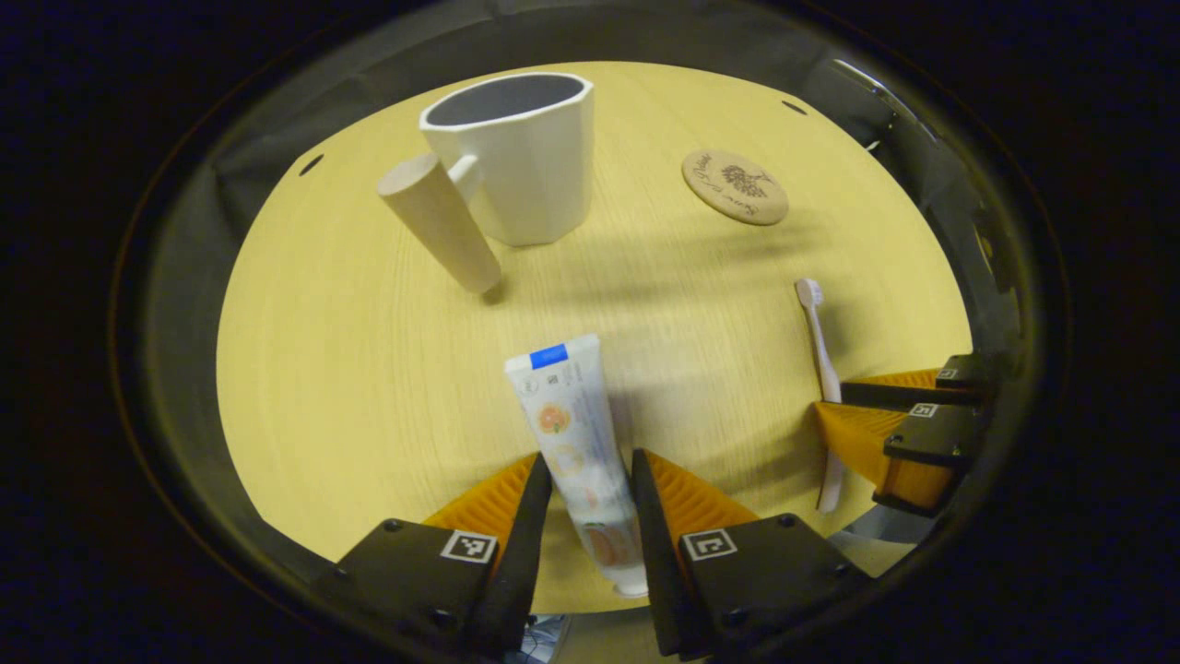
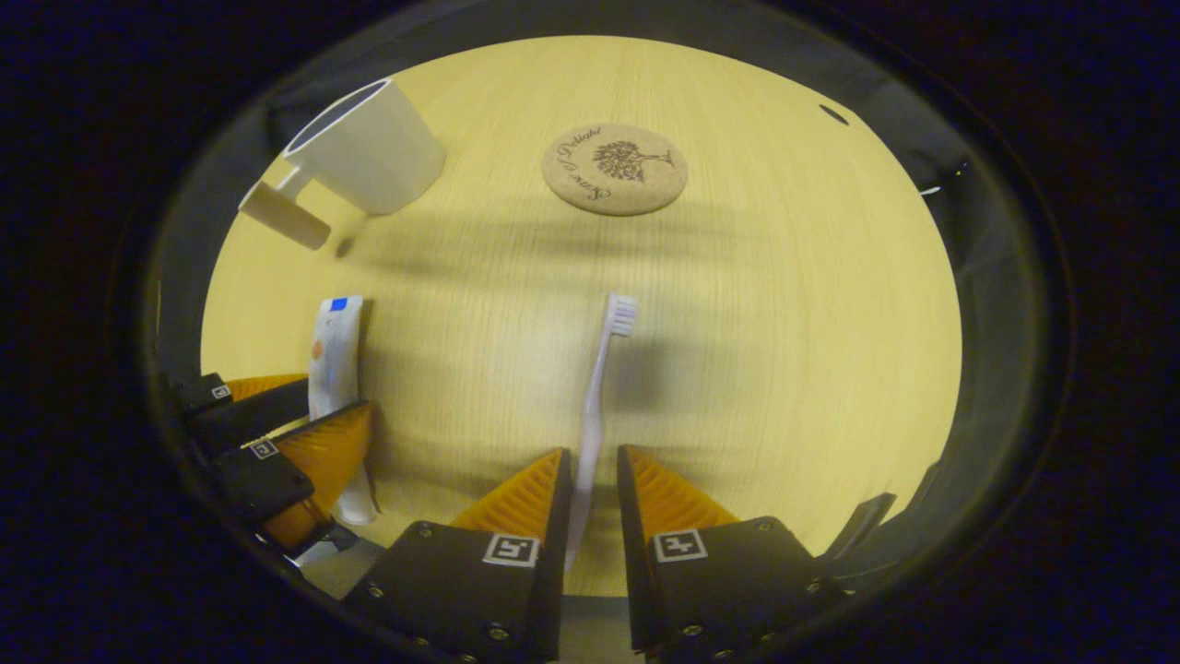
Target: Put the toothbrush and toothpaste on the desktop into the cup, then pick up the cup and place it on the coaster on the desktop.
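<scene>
The left tongs [image 1: 590, 484] are straddling the toothpaste [image 1: 576, 443] lying on the counter [image 1: 369, 369], fingers not quite pressing it. The right tongs [image 2: 590, 480] are likewise bracketing the toothbrush [image 2: 597, 387], parted around its handle. The cup [image 1: 521, 152] is standing beyond, near the coaster [image 1: 735, 187].

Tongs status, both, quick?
Left tongs: around the toothpaste tube; whether both fingers press it cannot be told.
Right tongs: around the toothbrush; grip cannot be told.
</scene>
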The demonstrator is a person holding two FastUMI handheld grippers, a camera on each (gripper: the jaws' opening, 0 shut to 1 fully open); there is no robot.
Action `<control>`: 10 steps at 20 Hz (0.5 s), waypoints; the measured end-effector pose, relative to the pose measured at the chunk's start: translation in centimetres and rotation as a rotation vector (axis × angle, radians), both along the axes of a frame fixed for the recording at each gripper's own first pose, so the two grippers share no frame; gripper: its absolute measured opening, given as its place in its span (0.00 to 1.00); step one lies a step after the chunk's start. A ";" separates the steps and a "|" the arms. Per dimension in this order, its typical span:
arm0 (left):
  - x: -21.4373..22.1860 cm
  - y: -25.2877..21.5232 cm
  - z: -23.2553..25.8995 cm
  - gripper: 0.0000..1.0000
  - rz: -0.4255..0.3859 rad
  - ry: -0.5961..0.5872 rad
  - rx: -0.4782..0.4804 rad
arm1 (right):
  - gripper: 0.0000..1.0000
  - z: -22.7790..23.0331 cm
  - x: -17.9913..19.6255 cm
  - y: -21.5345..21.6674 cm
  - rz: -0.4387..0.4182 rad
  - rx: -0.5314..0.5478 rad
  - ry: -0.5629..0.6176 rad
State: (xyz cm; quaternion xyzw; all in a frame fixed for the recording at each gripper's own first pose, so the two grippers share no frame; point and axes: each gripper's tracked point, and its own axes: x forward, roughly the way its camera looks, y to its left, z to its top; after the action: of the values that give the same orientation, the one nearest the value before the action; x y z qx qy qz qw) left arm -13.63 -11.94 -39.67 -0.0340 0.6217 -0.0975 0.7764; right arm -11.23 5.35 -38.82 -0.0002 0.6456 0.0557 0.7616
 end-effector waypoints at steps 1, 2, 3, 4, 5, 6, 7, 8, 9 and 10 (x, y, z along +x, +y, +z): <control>0.2 -0.1 0.1 0.58 0.012 0.000 -0.007 | 0.31 0.0 0.1 0.0 -0.001 -0.001 0.008; 0.2 0.2 0.1 0.46 0.032 0.011 -0.006 | 0.30 -0.3 0.6 -0.1 -0.018 0.004 -0.004; 0.3 -0.1 0.2 0.39 0.045 0.019 -0.009 | 0.04 -0.9 0.3 0.0 -0.023 0.009 0.019; 0.2 0.0 0.1 0.32 0.037 0.016 -0.005 | 0.04 -0.4 0.4 0.0 -0.012 0.012 0.021; 0.2 0.1 0.1 0.32 0.036 0.010 -0.003 | 0.04 0.0 0.4 -0.1 -0.013 0.012 0.021; 0.3 0.1 0.2 0.32 0.037 0.011 -0.003 | 0.04 0.2 0.5 -0.1 -0.013 0.012 0.025; 0.6 0.1 0.4 0.33 0.052 -0.014 -0.008 | 0.04 0.3 0.4 0.0 -0.016 0.014 0.021; 0.5 0.1 0.3 0.22 0.051 -0.010 -0.009 | 0.04 0.1 0.3 0.0 -0.018 0.012 0.023; 0.6 0.1 0.3 0.22 0.051 -0.017 -0.017 | 0.04 0.1 0.4 0.0 -0.020 0.012 0.021; 0.6 0.1 0.5 0.23 0.059 -0.011 -0.033 | 0.04 0.1 0.3 -0.1 -0.021 0.012 0.020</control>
State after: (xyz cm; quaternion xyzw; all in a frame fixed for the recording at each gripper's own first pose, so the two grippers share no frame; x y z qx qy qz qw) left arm -13.04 -11.88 -39.18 -0.0645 0.6147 -0.0847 0.7816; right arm -10.90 5.30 -38.74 0.0118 0.6528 0.0518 0.7556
